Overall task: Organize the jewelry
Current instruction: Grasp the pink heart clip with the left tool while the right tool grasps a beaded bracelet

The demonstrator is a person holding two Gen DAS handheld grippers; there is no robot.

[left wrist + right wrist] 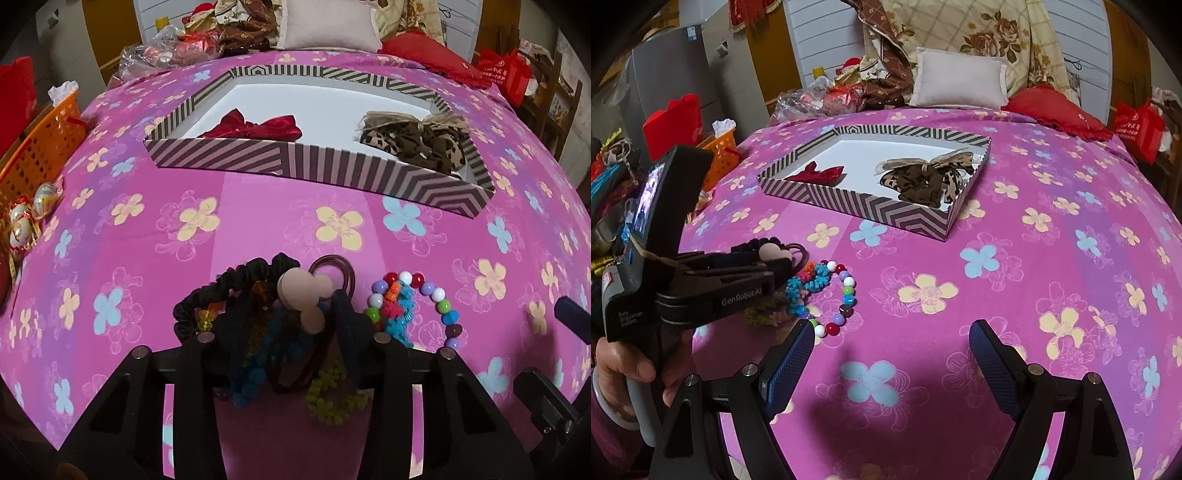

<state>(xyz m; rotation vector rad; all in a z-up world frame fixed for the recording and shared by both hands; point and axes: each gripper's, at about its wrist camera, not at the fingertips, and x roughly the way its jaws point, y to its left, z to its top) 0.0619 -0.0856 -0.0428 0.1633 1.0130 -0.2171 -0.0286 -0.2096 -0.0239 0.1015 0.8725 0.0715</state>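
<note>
A striped box tray (295, 164) (871, 208) lies on the pink flowered bedspread and holds a red bow (255, 125) (816, 173) and a leopard-print bow (417, 138) (923, 177). My left gripper (291, 321) (775, 266) sits low in a pile of hair ties: a black scrunchie (229, 288), a pink heart hair tie (303, 295) on brown elastic loops, blue and green ties. Its jaws look closed around the heart tie. A colourful bead bracelet (439, 299) (846, 291) lies to the right of the pile. My right gripper (892, 343) is open and empty above the bedspread.
An orange basket (40, 140) (720, 155) stands at the left bed edge beside wrapped trinkets (26, 218). A pillow (956, 79), folded blankets and a plastic bag (159, 55) lie at the bed's head. Red bags (1137, 125) stand to the right.
</note>
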